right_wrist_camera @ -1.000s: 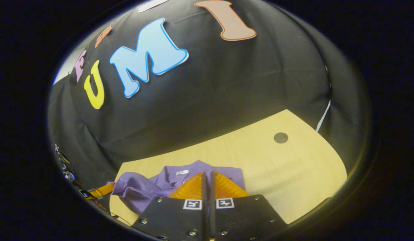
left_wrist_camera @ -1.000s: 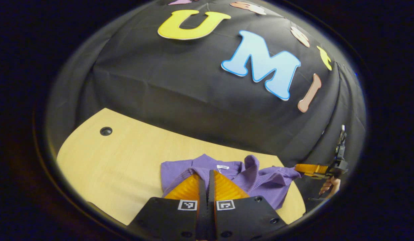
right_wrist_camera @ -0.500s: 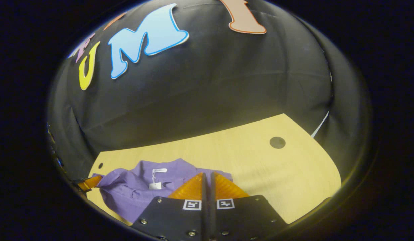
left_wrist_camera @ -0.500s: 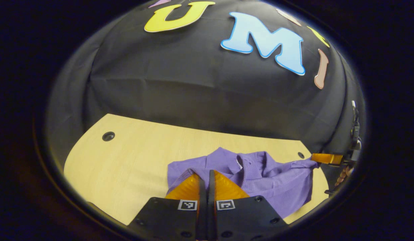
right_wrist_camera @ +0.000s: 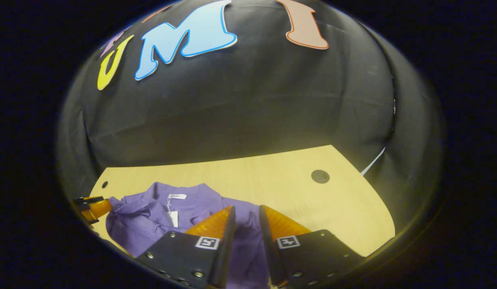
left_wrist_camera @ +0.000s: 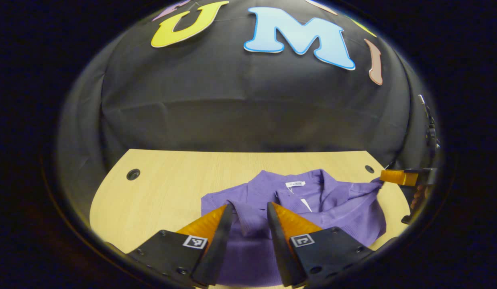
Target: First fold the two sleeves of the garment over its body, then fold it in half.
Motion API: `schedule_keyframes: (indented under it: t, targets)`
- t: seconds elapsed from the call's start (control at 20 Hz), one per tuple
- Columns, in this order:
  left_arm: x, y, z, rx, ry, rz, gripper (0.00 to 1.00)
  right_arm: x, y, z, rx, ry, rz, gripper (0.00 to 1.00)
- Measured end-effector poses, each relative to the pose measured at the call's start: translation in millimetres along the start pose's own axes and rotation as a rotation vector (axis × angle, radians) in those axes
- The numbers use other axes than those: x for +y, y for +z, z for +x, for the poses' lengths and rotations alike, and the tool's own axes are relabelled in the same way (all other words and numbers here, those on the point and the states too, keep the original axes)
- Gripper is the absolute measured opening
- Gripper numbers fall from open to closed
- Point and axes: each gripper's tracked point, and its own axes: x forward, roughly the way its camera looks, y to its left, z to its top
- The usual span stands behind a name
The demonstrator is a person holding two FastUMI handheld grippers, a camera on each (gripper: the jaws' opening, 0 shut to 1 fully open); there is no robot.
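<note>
Now both my grippers, left (left_wrist_camera: 248,214) and right (right_wrist_camera: 245,216), have opened wide, releasing the garment (left_wrist_camera: 312,204) near the table's (left_wrist_camera: 172,188) front edge; half-fold looks done.

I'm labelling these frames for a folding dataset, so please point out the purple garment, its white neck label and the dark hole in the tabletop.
purple garment (left_wrist_camera: 345,212): left gripper view, on its body fabric.
white neck label (left_wrist_camera: 295,184): left gripper view, at the label's middle.
dark hole (right_wrist_camera: 320,176): right gripper view, at the hole's centre.
</note>
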Motion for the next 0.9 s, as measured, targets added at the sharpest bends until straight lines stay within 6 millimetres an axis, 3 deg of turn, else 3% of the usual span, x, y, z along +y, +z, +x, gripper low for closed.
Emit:
schedule_keyframes:
  t: [0.05,0.1,0.2,0.35,0.45,0.75,0.9]
  targets:
    - [-2.4,0.8,-5.3,0.006,-0.007,-0.001,0.69,-1.7,1.5,-4.2,-0.001,-0.004,-0.005,0.47]
    - [-4.5,0.1,-12.1,0.017,-0.014,0.001,0.78,-2.6,3.4,-9.0,-0.009,-0.006,-0.013,0.66]
    - [-6.2,-0.3,-30.2,0.038,-0.015,0.004,0.84,-3.6,10.1,-24.8,-0.032,-0.010,-0.041,0.81]
    - [-11.0,12.2,-63.7,0.003,-0.021,0.016,0.85,6.2,23.7,-57.3,-0.093,0.009,-0.108,0.81]
    - [-10.2,31.0,-93.5,-0.067,-0.001,0.039,0.90,13.7,35.4,-84.1,-0.155,0.017,-0.163,0.81]
    - [-25.1,103.5,-207.1,-0.369,0.057,0.062,0.92,39.7,68.4,-184.9,-0.378,0.051,-0.241,0.81]
    - [-39.9,119.8,-254.4,-0.476,0.060,0.058,0.92,45.2,72.4,-223.0,-0.433,0.072,-0.242,0.80]
